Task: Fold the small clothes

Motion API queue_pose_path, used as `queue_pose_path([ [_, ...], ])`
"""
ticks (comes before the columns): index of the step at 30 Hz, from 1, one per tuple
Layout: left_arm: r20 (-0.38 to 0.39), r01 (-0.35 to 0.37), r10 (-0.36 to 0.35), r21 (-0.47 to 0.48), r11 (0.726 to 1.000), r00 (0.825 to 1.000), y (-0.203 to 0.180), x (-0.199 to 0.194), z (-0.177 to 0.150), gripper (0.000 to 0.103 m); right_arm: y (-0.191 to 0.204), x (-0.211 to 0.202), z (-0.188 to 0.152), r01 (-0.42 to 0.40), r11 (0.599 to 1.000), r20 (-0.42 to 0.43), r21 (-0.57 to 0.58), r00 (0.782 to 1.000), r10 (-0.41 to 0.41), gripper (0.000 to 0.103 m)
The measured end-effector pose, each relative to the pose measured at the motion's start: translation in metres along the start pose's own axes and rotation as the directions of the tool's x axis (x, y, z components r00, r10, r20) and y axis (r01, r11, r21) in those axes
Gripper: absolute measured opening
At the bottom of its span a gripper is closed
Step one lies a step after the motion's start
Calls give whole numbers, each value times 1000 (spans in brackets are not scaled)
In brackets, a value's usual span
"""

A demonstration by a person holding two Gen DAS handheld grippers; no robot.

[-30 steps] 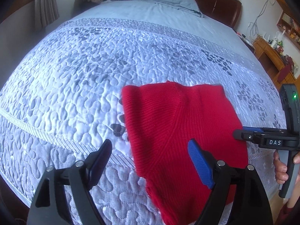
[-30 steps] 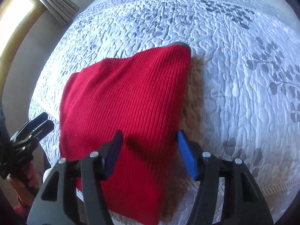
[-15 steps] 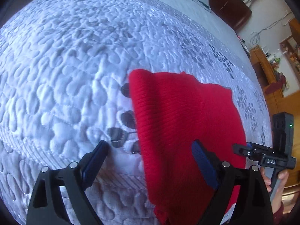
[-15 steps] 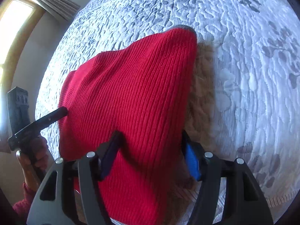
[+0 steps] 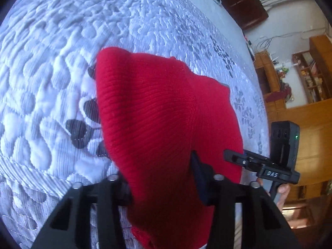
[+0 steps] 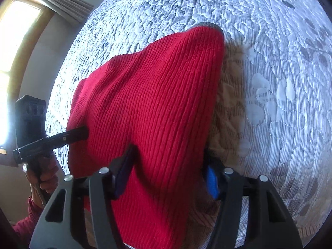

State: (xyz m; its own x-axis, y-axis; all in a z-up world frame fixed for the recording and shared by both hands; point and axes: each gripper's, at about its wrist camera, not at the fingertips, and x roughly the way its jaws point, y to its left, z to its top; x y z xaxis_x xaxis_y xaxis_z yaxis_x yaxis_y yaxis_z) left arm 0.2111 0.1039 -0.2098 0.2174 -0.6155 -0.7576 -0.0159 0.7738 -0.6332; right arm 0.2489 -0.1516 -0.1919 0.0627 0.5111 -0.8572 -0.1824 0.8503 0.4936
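Red sweater (image 5: pixel 166 128) on bedspread (image 5: pixel 51 83): left gripper (image 5: pixel 161 178), wide a second ago, closing over near edge; right gripper (image 6: pixel 166 174) likewise closing. Lift for fold seems imminent.

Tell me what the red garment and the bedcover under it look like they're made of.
The red ribbed knit garment: soft knit, probably wool or acrylic; matte, with fine vertical ribs and soft draping. The pale grey quilted bedspread: stitched, padded woven fabric with a slight sheen; puffed leaf shapes and fine stripes show. Its fibre cannot be told.
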Motion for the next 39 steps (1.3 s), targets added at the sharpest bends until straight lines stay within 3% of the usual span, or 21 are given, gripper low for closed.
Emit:
queue_pose_path([
  [1, -18, 29, -29, 3, 1000, 999, 1, 0, 1, 37, 1, -2, 0, 0, 1000, 4, -4, 1000, 0, 46],
  [4, 5, 18, -18, 3, 1000, 1000, -5, -3, -2, 34, 4, -11, -3, -5, 1000, 20, -20, 1000, 6, 35],
  [10, 13, 40, -41, 32, 999, 999, -29, -5, -3, 31, -1, -35, -13, -36, 999, 51, 3, 998, 36, 31],
  [14, -7, 61, -61, 75, 995, 998, -64, 8, -7, 29, -12, -70, -20, -29, 1000, 78, -4, 997, 29, 30],
  [22, -29, 125, -122, 193, 973, 992, -183, 57, 6, 28, -80, -166, -13, 91, 996, 172, 26, 981, -94, 30],
  [26, -29, 95, -90, 235, 967, 995, -232, 99, 18, 28, -144, -182, 1, 107, 990, 167, 97, 978, -122, 30],
  [30, -59, 3, 11, 228, 974, 998, -240, 160, 18, 28, -211, -151, 6, 144, 971, 93, 189, 982, -164, 33],
  [32, -60, -73, 89, 235, 969, 994, -233, 186, 15, 30, -237, -139, 2, 87, 967, 91, 242, 990, -112, 40],
  [33, -62, -71, 86, 218, 973, 994, -229, 192, 13, 33, -247, -139, -3, 25, 964, 115, 266, 992, -58, 44],
  [35, -52, -54, 65, 192, 980, 996, -222, 190, 11, 38, -250, -143, -9, 3, 965, 146, 263, 988, -43, 46],
  [37, -50, -58, 69, 188, 981, 996, -220, 182, 9, 44, -245, -151, -17, 48, 972, 160, 232, 983, -87, 58],
  [39, -46, -77, 87, 188, 979, 995, -218, 171, 3, 48, -238, -160, -30, 48, 976, 169, 213, 982, -85, 58],
])
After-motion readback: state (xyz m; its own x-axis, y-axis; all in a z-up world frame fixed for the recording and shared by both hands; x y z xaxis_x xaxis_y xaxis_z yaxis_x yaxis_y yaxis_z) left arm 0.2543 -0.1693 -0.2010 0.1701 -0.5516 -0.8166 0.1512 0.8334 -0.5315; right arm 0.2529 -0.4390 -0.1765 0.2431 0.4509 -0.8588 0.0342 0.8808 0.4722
